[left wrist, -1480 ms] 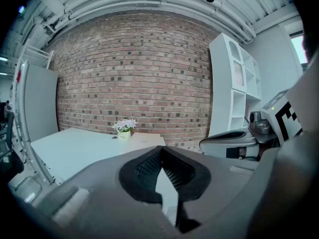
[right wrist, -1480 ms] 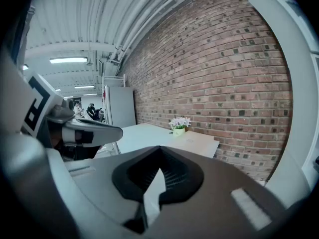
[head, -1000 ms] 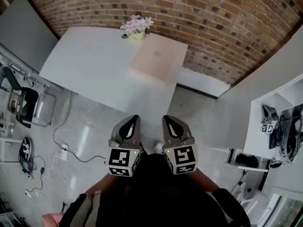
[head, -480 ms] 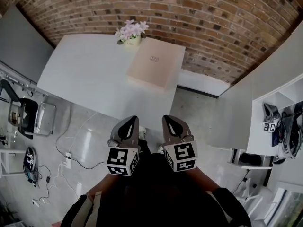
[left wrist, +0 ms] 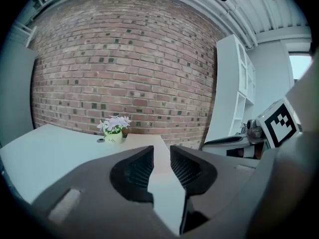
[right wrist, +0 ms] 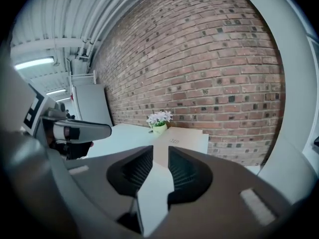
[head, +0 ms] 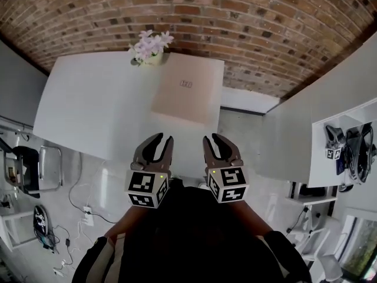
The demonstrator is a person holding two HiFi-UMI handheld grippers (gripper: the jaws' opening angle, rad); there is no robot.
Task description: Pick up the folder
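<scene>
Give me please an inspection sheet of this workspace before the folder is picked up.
Surface: white table, mostly bare.
Job's things: beige folder lies flat at the table's right end, untouched.
Clutter: small pot of flowers close to the folder's far left corner.
Grippers: left gripper and right gripper both short of the table, jaws opening, nothing between them.
Cables: loose cables on the floor at left.
Surroundings: brick wall behind the table; white shelving at right; chair at left.

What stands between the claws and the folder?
Nothing visible. Only bare table lies between the folder and the left claw and right claw, both opening and empty. The flower pot stands at its far corner.
</scene>
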